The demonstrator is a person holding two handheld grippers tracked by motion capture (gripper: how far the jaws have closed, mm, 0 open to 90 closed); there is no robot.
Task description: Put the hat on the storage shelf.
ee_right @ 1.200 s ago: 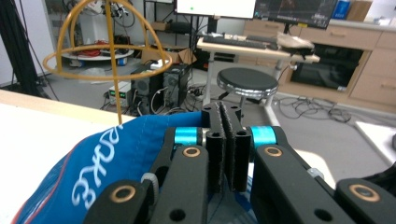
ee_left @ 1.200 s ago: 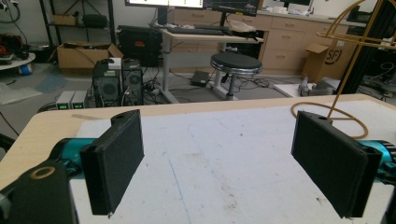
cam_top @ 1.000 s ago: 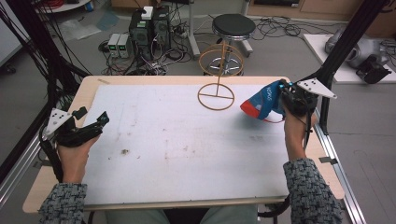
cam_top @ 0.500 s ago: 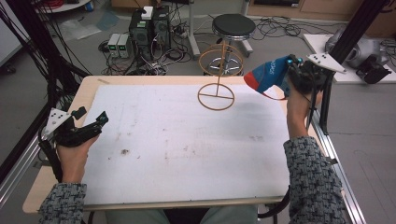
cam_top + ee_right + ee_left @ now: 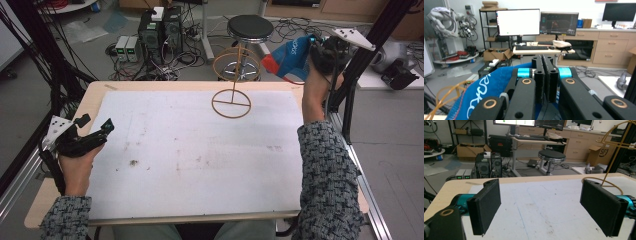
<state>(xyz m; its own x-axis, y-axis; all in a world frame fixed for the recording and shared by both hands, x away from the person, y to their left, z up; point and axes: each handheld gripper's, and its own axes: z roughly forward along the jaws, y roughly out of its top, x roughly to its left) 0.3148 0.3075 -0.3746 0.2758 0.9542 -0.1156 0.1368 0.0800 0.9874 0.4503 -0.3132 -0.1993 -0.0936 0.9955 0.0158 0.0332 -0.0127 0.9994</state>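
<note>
Black fingers (image 5: 545,75) of right gripper (image 5: 320,50) pinched together on blue, red-ended soft fabric pouch with white lettering (image 5: 287,56), held in the air past the far right corner of the white-topped table (image 5: 200,170), just beside the thin gold wire ring stand (image 5: 231,97). Looks light, limp, likely to sag; best gripped at a fold. Left gripper (image 5: 95,132) low at the table's left edge, fingers (image 5: 486,205) spread wide, empty.

This is a lab room with lots of machines. Two computer screens (image 5: 537,21) sit on a desk at twelve o'clock. A white robot arm (image 5: 442,17) stands at ten o'clock. Computer boxes (image 5: 159,27), wires and a black stool (image 5: 249,27) sit on the floor.
</note>
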